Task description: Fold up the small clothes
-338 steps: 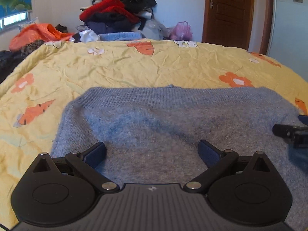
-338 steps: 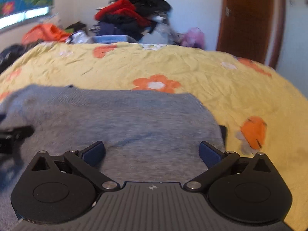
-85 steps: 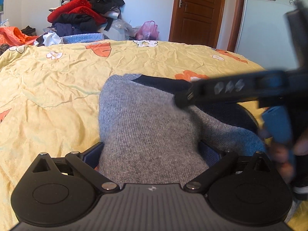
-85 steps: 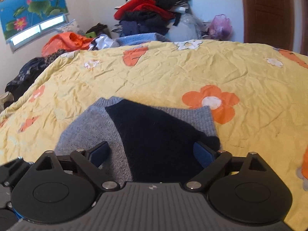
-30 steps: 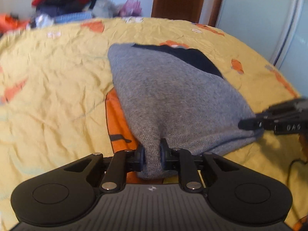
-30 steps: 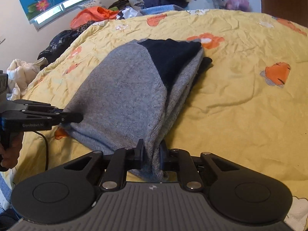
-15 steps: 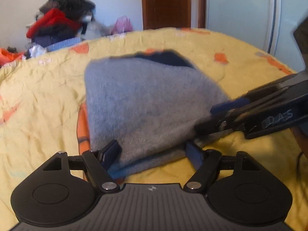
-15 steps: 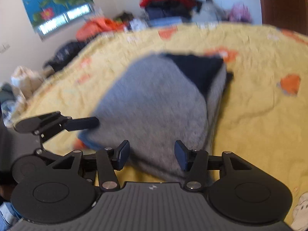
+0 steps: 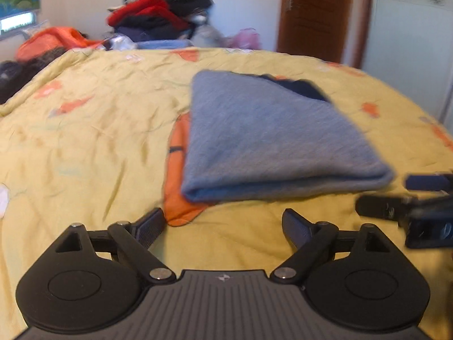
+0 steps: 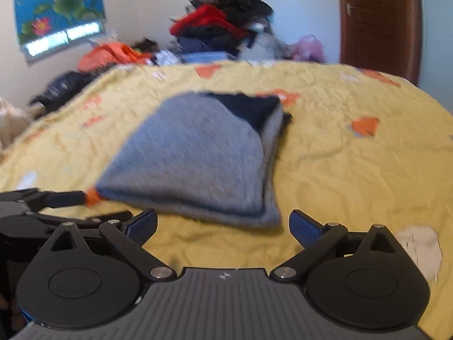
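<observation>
A second ago both grippers were pinching the near edge of the grey sweater (image 9: 266, 138); now the left gripper (image 9: 223, 223) and the right gripper (image 10: 222, 223) have let go and backed off, jaws spread wide and holding nothing, which suggests this fold is finished. The sweater lies near the middle of the yellow flowered bedspread (image 9: 93, 130) as a compact, layered grey bundle, with a dark navy panel showing at its far end and its doubled edge toward the grippers.

Left tongs (image 9: 223, 225), right tongs (image 10: 223, 226): black ribbed housing, 2 round discs, silver screws, blue pads.
</observation>
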Available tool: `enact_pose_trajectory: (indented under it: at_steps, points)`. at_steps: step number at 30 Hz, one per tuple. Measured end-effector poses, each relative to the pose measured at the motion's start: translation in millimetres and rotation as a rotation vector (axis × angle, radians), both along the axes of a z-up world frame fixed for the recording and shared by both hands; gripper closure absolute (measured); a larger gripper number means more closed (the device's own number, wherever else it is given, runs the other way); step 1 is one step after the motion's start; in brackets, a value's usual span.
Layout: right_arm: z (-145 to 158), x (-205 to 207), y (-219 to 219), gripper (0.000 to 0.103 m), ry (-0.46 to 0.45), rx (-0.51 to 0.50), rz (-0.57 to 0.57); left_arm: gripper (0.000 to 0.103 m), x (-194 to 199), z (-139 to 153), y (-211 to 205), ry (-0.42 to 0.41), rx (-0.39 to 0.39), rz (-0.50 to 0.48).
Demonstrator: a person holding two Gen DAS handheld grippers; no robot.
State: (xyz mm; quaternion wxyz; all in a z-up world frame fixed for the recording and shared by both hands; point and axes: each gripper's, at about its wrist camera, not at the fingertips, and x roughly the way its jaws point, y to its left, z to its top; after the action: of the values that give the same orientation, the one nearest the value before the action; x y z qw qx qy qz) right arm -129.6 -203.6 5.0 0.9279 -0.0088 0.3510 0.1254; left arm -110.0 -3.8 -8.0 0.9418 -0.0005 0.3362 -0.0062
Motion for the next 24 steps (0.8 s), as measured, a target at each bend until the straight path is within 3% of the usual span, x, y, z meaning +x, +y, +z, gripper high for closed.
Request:
enact_pose_trajectory:
  at_steps: [1, 2, 4, 16, 24]
  points:
    - [-8.9, 2.7, 4.0, 0.001, 0.022, -0.048, -0.035, 0.010, 1.7, 0.9, -0.4, 0.007, 0.006, 0.004]
    - [-12.4, 0.0, 8.0, 0.001, -0.020, -0.087, -0.045, 0.008, 4.1, 1.0, -0.8, 0.018, 0.012, 0.003]
    - [-14.8, -1.3, 8.5, 0.000, -0.030, -0.074, -0.057, 0.000, 8.9, -1.5, -1.7, 0.027, 0.044, 0.010]
    - [-7.6, 11.7, 11.6, 0.000, 0.073, -0.090, -0.083, 0.000, 13.8, -2.4, 5.5, 0.038, 0.012, 0.005]
    - [-17.2, 2.3, 10.9, 0.000, -0.032, -0.061, -0.141, 0.000, 17.1, -2.1, 4.6, 0.039, 0.019, 0.032]
